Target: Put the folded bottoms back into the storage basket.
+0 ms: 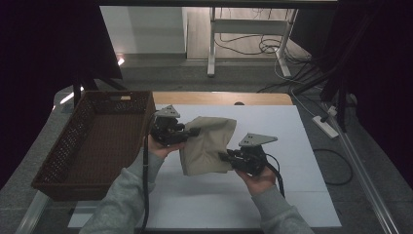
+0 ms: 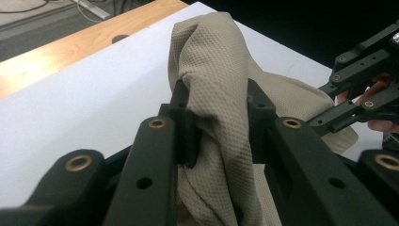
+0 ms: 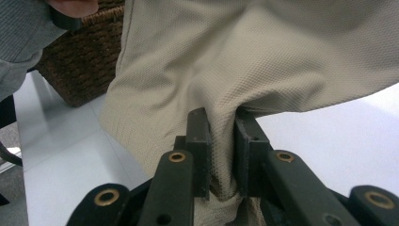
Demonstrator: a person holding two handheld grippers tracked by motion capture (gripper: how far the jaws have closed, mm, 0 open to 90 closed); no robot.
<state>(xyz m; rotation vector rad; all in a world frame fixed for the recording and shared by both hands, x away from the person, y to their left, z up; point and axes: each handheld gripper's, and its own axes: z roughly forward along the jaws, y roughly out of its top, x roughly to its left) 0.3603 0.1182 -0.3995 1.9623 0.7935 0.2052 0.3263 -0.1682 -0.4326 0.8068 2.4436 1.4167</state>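
The beige cloth [image 1: 207, 145] hangs between the 2 grippers, above the white table [image 1: 292, 146]. The left gripper [image 1: 194, 131] is clamped on a bunched fold at the cloth's upper left edge; in the left gripper view the fabric [image 2: 214, 94] is pinched thick between the 2 jaws and rises past their tips. The right gripper [image 1: 224, 157] is clamped on the lower right edge, and in the right gripper view a gathered tuck of cloth [image 3: 221, 155] sits squeezed between its jaws while the rest spreads out ahead of them.

The cloth looks soft, light and limp, with a fine knitted weave. It sags and folds on itself wherever nothing holds it, so it likely takes whatever shape the 2 grips give it. The weave looks rough enough that slipping seems a small risk as long as a full fold stays between the pads. A single thin layer at the very edge could pull free more easily, so edges or corners with a doubled fold seem the better places to hold.

The brown woven basket [image 1: 73, 146] stands just to the outer side of the left gripper, with its near wall close to that hand [image 1: 163, 148].
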